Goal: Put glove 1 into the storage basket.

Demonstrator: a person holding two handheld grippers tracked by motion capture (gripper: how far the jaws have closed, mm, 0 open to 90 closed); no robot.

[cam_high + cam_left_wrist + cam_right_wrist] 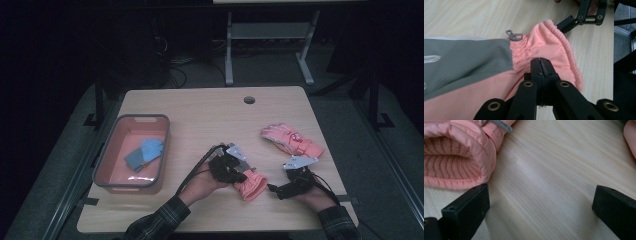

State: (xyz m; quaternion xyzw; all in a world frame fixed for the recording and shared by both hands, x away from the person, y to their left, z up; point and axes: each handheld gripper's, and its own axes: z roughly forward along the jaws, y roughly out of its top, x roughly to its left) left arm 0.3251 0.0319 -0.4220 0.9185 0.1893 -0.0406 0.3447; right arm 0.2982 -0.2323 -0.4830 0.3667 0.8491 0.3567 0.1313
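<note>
Bin (114, 145), blue cloth (145, 153) inside

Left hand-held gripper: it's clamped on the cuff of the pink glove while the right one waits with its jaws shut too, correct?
Not quite. The right hand-held gripper has its jaws wide open over bare table, as the right gripper view shows. The left hand-held gripper is indeed clamped on the pink glove.

Pink glove (544, 50) fingers cut off by left gripper view's edge.

Left claw (540, 65) clamped — right claw (541, 202) agape.
</note>
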